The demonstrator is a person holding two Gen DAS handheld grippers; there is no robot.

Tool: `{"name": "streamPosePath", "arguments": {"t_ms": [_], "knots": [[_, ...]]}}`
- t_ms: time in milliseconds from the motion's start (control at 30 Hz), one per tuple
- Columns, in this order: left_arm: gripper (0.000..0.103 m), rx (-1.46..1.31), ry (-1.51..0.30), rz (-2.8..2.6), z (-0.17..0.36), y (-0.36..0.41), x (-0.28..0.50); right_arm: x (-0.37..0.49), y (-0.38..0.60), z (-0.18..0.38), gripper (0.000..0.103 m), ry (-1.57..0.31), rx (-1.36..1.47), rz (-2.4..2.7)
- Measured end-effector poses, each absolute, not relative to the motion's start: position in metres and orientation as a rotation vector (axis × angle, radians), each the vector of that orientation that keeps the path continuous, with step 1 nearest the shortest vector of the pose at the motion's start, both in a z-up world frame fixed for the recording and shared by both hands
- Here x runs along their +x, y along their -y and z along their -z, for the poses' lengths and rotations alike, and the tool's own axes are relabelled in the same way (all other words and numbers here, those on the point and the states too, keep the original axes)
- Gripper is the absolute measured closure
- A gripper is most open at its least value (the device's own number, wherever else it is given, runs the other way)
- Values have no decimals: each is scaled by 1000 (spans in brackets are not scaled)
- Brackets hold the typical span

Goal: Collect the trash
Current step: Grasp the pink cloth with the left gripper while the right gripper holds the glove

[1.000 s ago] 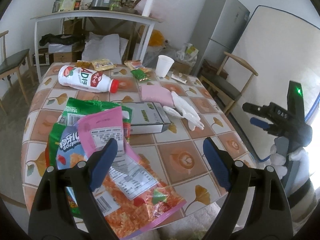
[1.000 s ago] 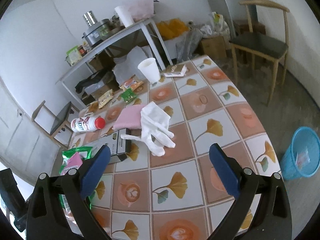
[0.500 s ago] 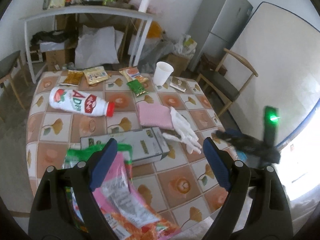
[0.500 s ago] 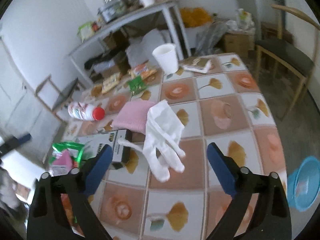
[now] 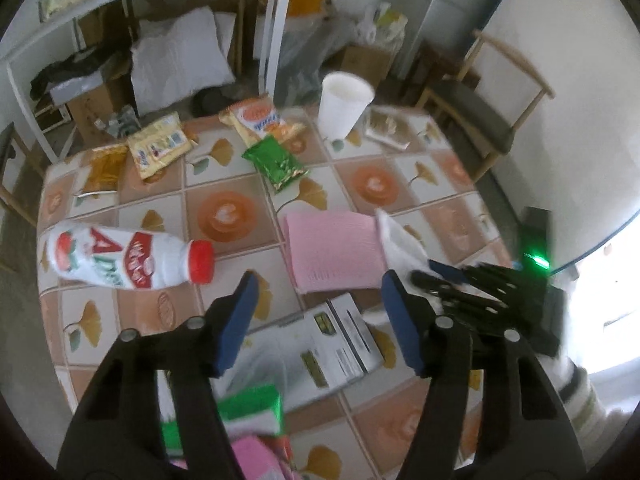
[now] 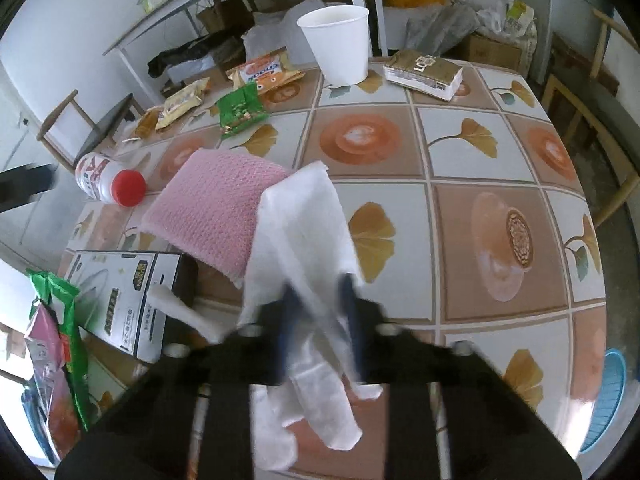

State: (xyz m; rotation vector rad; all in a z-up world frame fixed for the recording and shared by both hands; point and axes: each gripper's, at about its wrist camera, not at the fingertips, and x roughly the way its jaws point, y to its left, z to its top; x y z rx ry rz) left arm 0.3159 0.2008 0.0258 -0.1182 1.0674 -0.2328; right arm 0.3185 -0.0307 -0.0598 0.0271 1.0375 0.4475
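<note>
so the right gripper [image 6: 318, 320] has its blue pads pinched tight on the white glove [image 6: 304, 240], lower middle of the right wrist view, fingers of the glove dangling toward the bottom of the frame. looks like the grab step is basically done. next it probably needs a lift clear of the pink cloth [image 6: 212, 216] and a carry over to the blue bin [image 6: 612, 400] at the far lower right. the left gripper [image 5: 320, 320] hangs wide apart over the white box [image 5: 320, 344], holding nothing.
</note>
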Motion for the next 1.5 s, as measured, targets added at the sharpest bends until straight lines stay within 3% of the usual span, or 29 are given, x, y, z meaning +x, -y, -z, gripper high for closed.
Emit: {"name": "streamPosePath", "arguments": {"t_ms": [500, 1067, 1167, 1367, 1500], "knots": [[54, -148, -1286, 184, 55, -149, 397, 289, 97, 64, 97, -1056, 107, -365], [51, -29, -1386, 565, 56, -41, 291, 200, 175, 71, 97, -1065, 176, -304], [51, -58, -1356, 603, 48, -42, 283, 188, 186, 72, 97, -1052, 168, -309], [43, -32, -1124, 599, 22, -23, 302, 184, 189, 74, 97, -1037, 161, -307], [43, 51, -1087, 599, 35, 2, 318, 181, 189, 74, 97, -1025, 158, -295]]}}
